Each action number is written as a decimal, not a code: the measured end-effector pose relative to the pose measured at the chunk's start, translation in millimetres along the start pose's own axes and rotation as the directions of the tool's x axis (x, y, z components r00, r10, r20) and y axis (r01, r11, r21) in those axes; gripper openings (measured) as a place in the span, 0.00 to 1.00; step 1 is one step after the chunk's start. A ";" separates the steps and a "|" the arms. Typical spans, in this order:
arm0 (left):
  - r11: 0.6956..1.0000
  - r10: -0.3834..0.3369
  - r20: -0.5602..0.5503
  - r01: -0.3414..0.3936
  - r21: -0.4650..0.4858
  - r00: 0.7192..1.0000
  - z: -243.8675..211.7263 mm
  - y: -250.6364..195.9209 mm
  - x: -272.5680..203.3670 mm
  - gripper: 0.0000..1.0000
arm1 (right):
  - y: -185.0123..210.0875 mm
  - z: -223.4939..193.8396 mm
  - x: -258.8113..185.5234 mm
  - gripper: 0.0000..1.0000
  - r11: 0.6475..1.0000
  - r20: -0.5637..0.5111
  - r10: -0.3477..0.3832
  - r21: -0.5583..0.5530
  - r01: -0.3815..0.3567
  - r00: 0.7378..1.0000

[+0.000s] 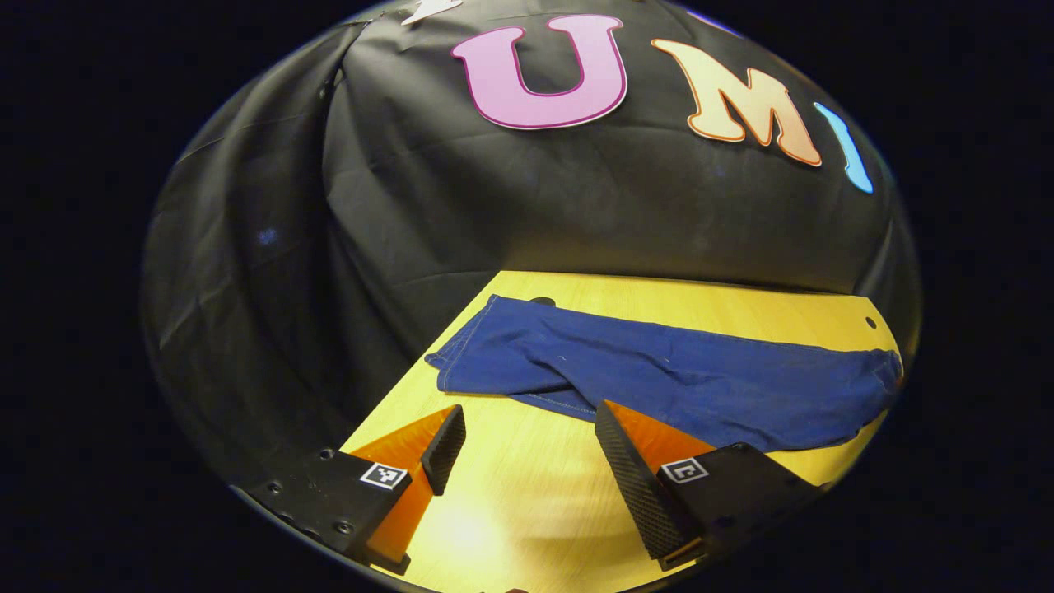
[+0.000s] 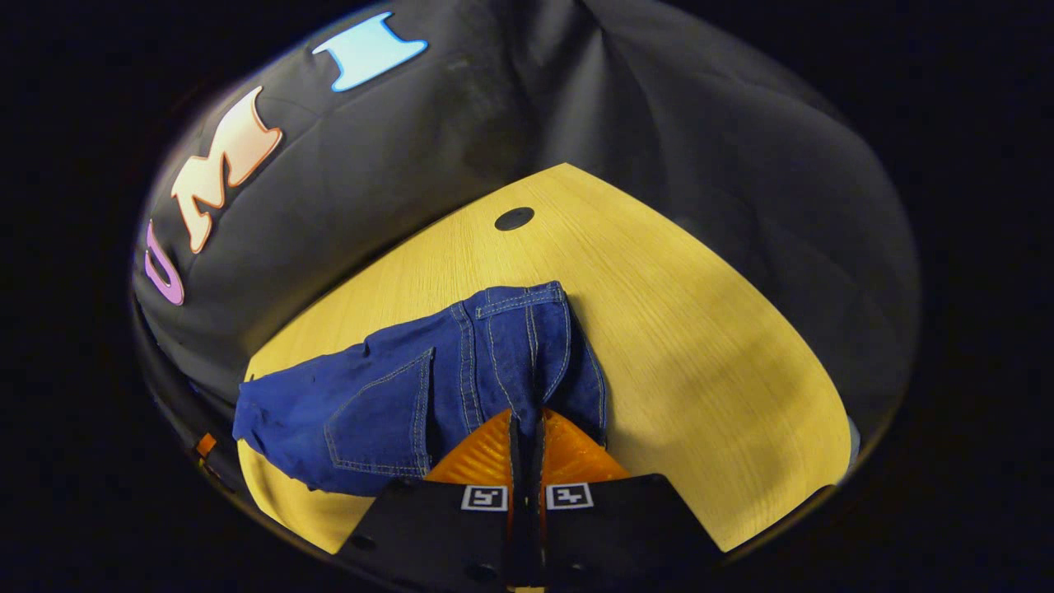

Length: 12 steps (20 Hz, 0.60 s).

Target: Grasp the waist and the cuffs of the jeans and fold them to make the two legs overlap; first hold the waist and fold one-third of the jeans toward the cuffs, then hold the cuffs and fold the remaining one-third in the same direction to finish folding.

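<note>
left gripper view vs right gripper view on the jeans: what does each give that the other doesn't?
Left gripper view: the left claw open above bare table, short of the jeans, with the legs running off along the table.
Right gripper view: the right claw closed at the waist end, with a back pocket and stitched seams.
Both: blue jeans lying on the yellow wooden table.

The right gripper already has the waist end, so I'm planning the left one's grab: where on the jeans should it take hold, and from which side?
Take the cuff end of the jeans, at its near hem. The open left gripper can likely come in low from the table's near edge, since the legs lie flat and that hem faces it. The right gripper is closed on the waist.
</note>
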<state>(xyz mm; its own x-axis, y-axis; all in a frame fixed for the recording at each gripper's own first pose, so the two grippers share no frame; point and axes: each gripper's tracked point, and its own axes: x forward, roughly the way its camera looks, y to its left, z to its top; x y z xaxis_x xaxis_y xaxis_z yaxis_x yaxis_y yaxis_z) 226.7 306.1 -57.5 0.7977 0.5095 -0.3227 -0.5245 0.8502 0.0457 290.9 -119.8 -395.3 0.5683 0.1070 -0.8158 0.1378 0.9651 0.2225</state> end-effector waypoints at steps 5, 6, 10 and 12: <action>0.999 -0.042 0.022 0.041 0.036 0.999 8.7 -8.2 -3.4 0.95 | 11.7 28.6 -30.0 0.02 0.999 0.099 -0.029 -0.026 0.032 0.995; 0.998 -0.054 0.024 0.054 0.034 0.998 9.9 -9.5 -3.8 0.95 | 14.0 39.5 -39.1 0.02 0.999 0.125 -0.039 -0.033 0.043 0.991; 0.993 -0.118 0.023 0.118 0.019 0.993 11.5 -14.2 1.7 0.96 | 32.3 78.1 -81.9 0.02 0.992 0.221 -0.094 -0.063 0.111 0.971; 0.987 -0.158 0.025 0.158 0.007 0.987 9.3 -13.1 1.8 0.96 | 56.1 95.0 -103.6 0.02 0.991 0.272 -0.085 -0.079 0.110 0.959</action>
<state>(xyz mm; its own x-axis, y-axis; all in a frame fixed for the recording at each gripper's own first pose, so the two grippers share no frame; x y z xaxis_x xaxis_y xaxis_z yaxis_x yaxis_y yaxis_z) 237.8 297.1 -49.9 0.8777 0.3718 -0.3024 -0.3898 0.9209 0.0009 316.8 -99.5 -247.6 0.7535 -0.0445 -0.6560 0.1350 0.9869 0.0881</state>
